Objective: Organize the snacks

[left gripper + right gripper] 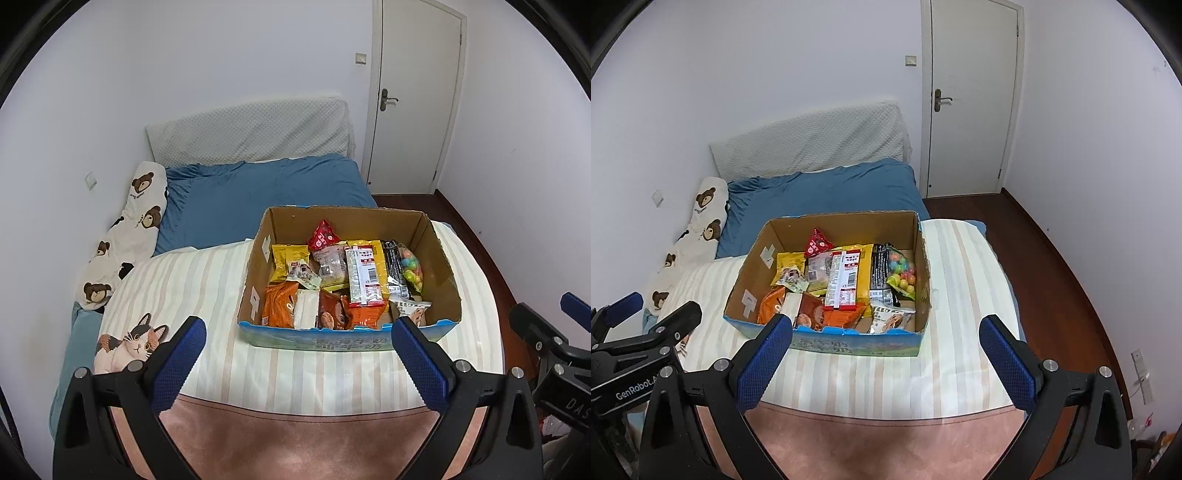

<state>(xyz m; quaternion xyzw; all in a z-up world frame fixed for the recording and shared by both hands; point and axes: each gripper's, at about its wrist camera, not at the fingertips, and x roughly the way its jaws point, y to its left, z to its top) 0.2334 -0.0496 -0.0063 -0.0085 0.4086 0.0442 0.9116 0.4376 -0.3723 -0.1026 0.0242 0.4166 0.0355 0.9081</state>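
Low over the foot of the bed, the left hand-held gripper hangs with its blue-padded fingers spread wide apart, nothing between them. Right hand-held gripper beside it, likewise wide apart and empty; each one shows at the edge of the other's view. Under both lies a pink plush blanket, then a cream striped cover with a printed cat at its left edge. On the striped cover stands an open cardboard box, blue printed front wall facing the grippers, ahead of both and untouched. Snacks fill it in a loose pile: orange packets front left, yellow packet behind them, red pouch at the back, a long red-and-white pack lying on top in the middle, a bag of coloured candy balls against the right wall. Front right sits a pale pouch, print too small to read, possibly biscuits. Beyond the box: blue sheet, bear-print pillow along the left wall, white padded headboard, closed white door at right.
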